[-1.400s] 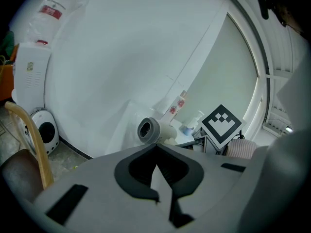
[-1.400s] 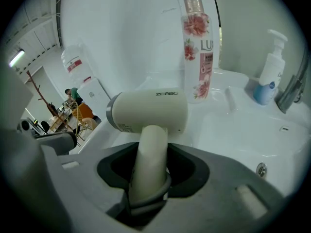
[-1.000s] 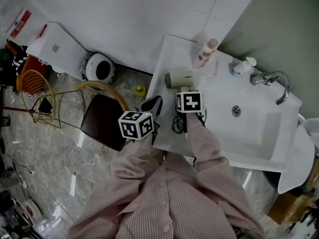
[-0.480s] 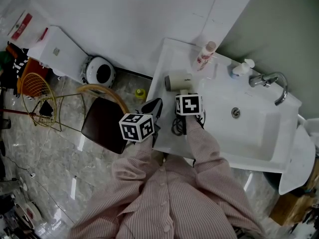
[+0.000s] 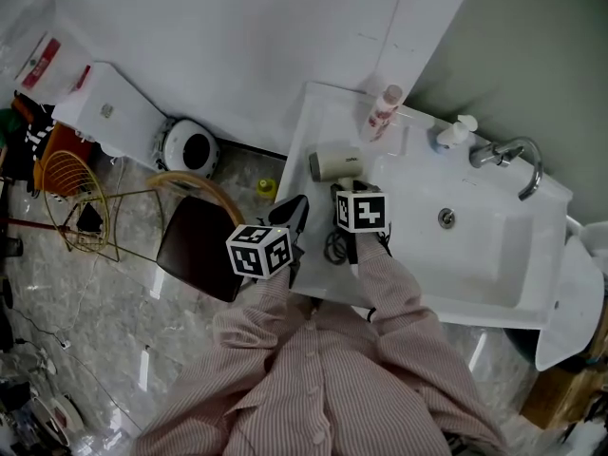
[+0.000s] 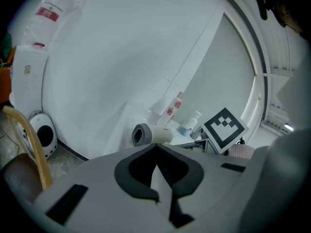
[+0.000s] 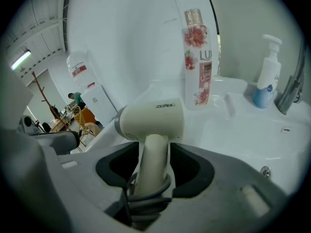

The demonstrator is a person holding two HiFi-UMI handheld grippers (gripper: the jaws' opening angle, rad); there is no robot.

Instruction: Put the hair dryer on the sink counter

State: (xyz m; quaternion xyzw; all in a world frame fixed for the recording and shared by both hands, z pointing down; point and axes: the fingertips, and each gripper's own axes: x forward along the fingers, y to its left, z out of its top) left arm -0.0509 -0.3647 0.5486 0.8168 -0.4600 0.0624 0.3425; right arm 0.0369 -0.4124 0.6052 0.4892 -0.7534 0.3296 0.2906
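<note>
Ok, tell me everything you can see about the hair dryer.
The hair dryer is cream, plastic-looking, with a grey ring at one barrel end and small print on its side. It lies on the sink counter, beside the basin, near a flowered bottle. A dark cord wraps its handle, which sits between the jaws of the right gripper; they have just been opening.

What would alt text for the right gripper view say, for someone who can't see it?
A cream plastic hair dryer rests on the white sink counter, its cord-wrapped handle between the right gripper's grey jaws, which have just been opening and seem clear of it. Behind stand a clear flowered bottle, a white pump bottle and a metal tap.
</note>
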